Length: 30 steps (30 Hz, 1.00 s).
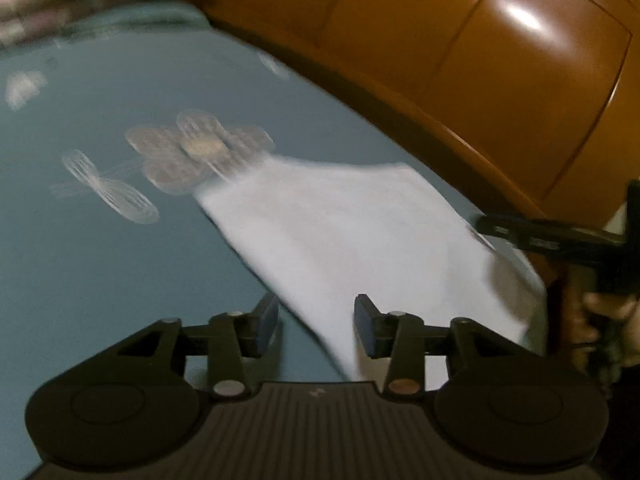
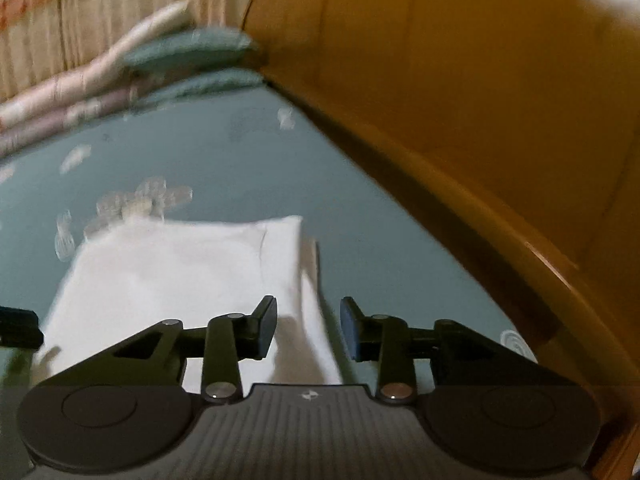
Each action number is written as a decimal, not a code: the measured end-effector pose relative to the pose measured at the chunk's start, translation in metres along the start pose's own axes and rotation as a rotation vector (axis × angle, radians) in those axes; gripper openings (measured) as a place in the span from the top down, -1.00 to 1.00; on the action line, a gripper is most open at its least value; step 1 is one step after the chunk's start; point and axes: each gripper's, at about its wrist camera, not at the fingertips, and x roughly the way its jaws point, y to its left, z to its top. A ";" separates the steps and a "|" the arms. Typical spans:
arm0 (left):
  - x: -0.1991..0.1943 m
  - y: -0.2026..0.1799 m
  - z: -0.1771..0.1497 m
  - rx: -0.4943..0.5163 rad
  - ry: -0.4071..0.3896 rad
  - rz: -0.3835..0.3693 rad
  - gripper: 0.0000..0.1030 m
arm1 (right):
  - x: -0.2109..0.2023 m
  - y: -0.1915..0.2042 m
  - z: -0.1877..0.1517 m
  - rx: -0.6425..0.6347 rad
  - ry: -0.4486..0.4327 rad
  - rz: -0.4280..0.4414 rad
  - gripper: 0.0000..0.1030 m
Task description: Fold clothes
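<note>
Left gripper point(image 1: 316, 322) and right gripper point(image 2: 308, 328) jaws apart, gripping nothing; white garment point(image 2: 168, 268) lies folded on teal bedsheet point(image 1: 100, 260); further folds possibly left.

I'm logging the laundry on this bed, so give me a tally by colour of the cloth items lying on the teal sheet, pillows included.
White folded garment: 1
Teal pillows: 2, stacked at the headboard
Pale pink bedding: 2 stacked layers, too blurred to say whether pillows or blankets
Total: 5
</note>
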 end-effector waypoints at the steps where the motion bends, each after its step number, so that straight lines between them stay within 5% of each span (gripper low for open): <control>1: -0.002 0.000 0.007 0.009 -0.020 -0.002 0.00 | -0.004 -0.002 -0.001 0.017 -0.012 0.024 0.24; 6: 0.017 -0.019 0.024 0.086 -0.058 -0.079 -0.12 | 0.012 0.014 -0.002 0.000 0.000 0.126 0.25; 11: 0.051 -0.029 0.008 0.191 -0.039 -0.064 -0.26 | 0.038 0.015 -0.021 -0.041 0.023 0.076 0.30; 15: 0.056 -0.032 0.004 0.241 0.011 -0.026 -0.25 | 0.021 0.009 -0.023 0.017 0.012 0.080 0.28; 19: 0.034 -0.045 0.006 0.256 -0.019 -0.128 -0.36 | -0.013 0.012 -0.027 0.045 -0.016 0.127 0.22; 22: 0.025 -0.058 -0.008 0.315 -0.010 -0.185 -0.39 | -0.026 0.018 -0.045 0.030 -0.002 0.074 0.20; 27: 0.036 -0.061 -0.034 0.329 0.059 -0.138 -0.37 | -0.032 0.014 -0.075 0.051 0.051 0.032 0.10; 30: 0.020 -0.071 -0.030 0.335 0.046 -0.202 -0.40 | -0.048 0.017 -0.077 0.061 0.017 0.041 0.04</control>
